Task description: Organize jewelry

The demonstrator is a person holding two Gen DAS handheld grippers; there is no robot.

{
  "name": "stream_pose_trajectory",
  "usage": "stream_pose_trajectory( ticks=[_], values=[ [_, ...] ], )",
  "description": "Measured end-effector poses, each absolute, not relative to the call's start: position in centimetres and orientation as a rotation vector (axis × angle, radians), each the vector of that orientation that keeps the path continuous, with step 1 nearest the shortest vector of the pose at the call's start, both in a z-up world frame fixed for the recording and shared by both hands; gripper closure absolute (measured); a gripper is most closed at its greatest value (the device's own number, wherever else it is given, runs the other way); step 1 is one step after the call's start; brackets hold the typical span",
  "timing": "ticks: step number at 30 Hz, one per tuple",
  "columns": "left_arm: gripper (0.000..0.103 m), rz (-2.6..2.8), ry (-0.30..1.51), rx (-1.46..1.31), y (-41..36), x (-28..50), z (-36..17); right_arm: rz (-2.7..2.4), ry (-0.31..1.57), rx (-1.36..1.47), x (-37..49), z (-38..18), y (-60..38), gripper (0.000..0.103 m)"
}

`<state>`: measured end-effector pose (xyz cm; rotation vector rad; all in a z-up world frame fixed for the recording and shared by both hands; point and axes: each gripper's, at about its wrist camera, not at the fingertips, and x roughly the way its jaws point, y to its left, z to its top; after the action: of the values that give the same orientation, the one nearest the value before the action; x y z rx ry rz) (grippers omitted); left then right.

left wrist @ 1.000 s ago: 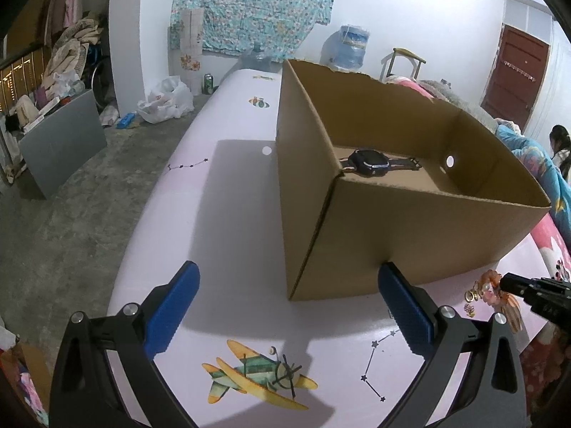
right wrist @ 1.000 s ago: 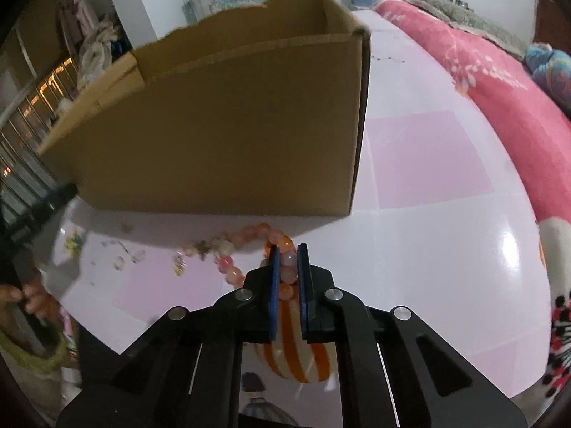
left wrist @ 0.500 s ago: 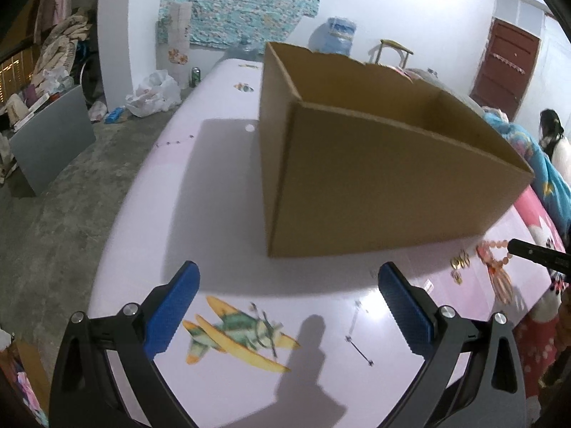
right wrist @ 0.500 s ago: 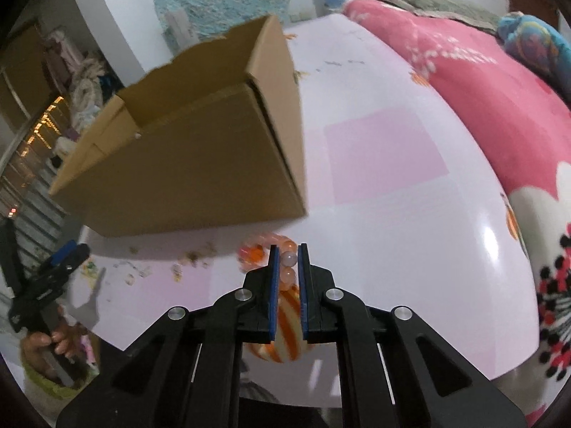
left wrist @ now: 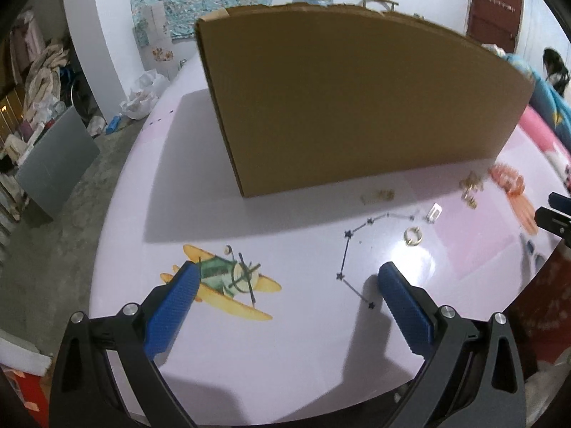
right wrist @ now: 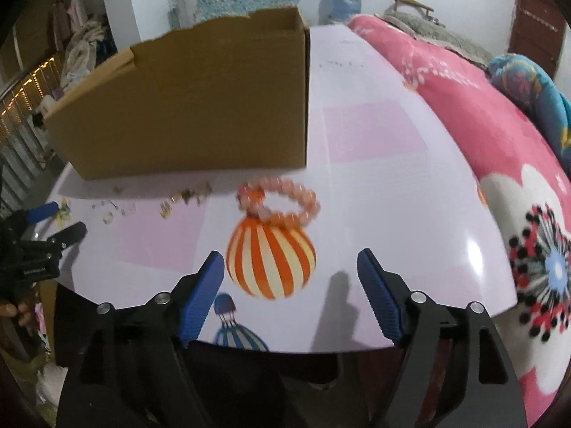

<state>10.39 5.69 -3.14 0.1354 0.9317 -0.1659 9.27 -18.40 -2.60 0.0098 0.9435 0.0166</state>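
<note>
A pink bead bracelet (right wrist: 282,201) lies loose on the pale pink table (right wrist: 392,196), just ahead of my right gripper (right wrist: 289,260). That gripper's jaws are opening, with nothing between the blue pads. My left gripper (left wrist: 289,278) stands open and empty low over the table, in front of the tall cardboard box (left wrist: 357,107). A gold ring (left wrist: 413,236), a small white piece (left wrist: 434,211), gold earrings (left wrist: 470,187) and a gold chain bit (left wrist: 377,196) lie scattered along the box's front. The box's inside is hidden.
The right gripper's tip (left wrist: 555,210) shows at the left view's right edge, beside the bracelet (left wrist: 506,182). A pink floral blanket (right wrist: 499,142) lies right of the table. The table's front edge is close below both grippers. A person (left wrist: 555,67) sits far back right.
My right gripper went from shut on the bead bracelet to open and drew back; the bracelet now lies free. My left gripper sank and moved right along the box front, losing sight of the box's inside.
</note>
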Motion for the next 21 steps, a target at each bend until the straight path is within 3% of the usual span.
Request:
stream_pose_trajectory(
  ticks=[3,13,21],
  values=[
    [0.004,-0.158,0.939,0.11,6.0,10.3,-3.3,0.001,0.974,-0.001,9.5,-3.6,-18.6,0.027],
    [0.004,-0.133,0.929,0.091,5.7,9.9,-3.4,-0.032,0.984,-0.077,9.2,-4.1,-17.9,0.008],
    [0.004,-0.131,0.931,0.085,5.9,9.9,-3.3,-0.012,1.02,-0.084,10.2,-4.3,-18.2,0.008]
  ],
)
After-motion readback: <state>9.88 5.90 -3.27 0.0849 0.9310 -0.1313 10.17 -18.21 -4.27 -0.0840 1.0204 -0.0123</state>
